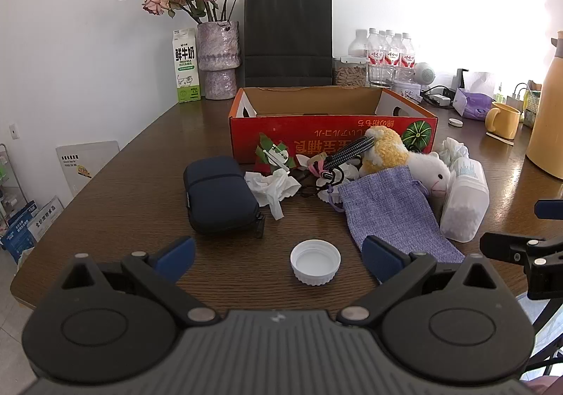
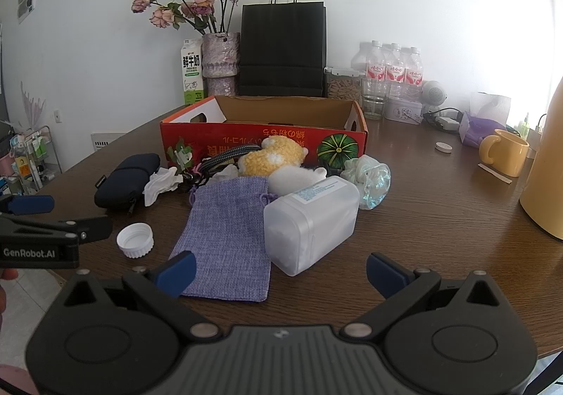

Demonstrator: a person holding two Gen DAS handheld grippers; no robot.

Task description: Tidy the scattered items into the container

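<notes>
Fingers of left gripper and right gripper spread wide, empty; red cardboard box holds nothing visible.

Light: bright daylight from my right, beyond the hand-held grippers; the wall there is blown out to white.
Glare: a pale sheen on the tabletop ahead to my right, beside the yellow jug.
Shadows: soft and short, falling toward my left under the scattered things.
Focus: things ahead are sharp; my left hand-held gripper close to the lens is slightly soft.
Distortion: strong fisheye bending, with dark rounded corners.
</notes>
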